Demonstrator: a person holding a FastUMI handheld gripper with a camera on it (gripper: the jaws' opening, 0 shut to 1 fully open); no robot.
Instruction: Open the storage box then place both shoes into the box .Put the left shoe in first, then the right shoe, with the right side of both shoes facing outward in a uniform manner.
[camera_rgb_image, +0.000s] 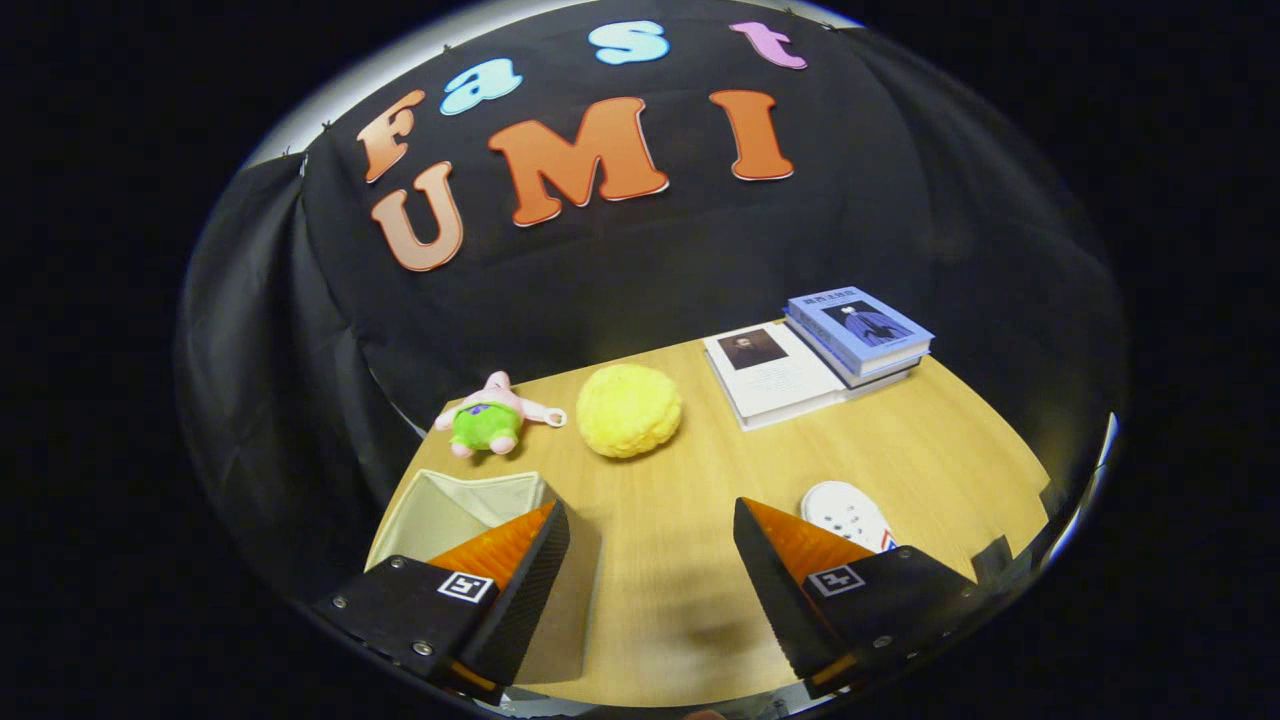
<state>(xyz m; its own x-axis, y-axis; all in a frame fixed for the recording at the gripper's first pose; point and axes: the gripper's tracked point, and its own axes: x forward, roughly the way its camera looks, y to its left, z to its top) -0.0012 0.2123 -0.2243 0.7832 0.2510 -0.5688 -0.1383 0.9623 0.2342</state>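
My gripper (650, 520) hangs over the wooden table (680, 600) with its fingers spread wide and nothing between them. The open box (450, 510) sits at the left finger, partly behind it. A white shoe (845, 512) peeks out past the right finger. Beyond them I see a yellow ball (628, 410), a plush toy (490, 418) and stacked books (820, 355).

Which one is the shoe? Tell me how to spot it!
Start at the wooden table, then find the open gripper hovering above it. The shoe peeks out just behind the right-hand finger. It is white with small holes, unlike the fluffy yellow ball and the books farther back.
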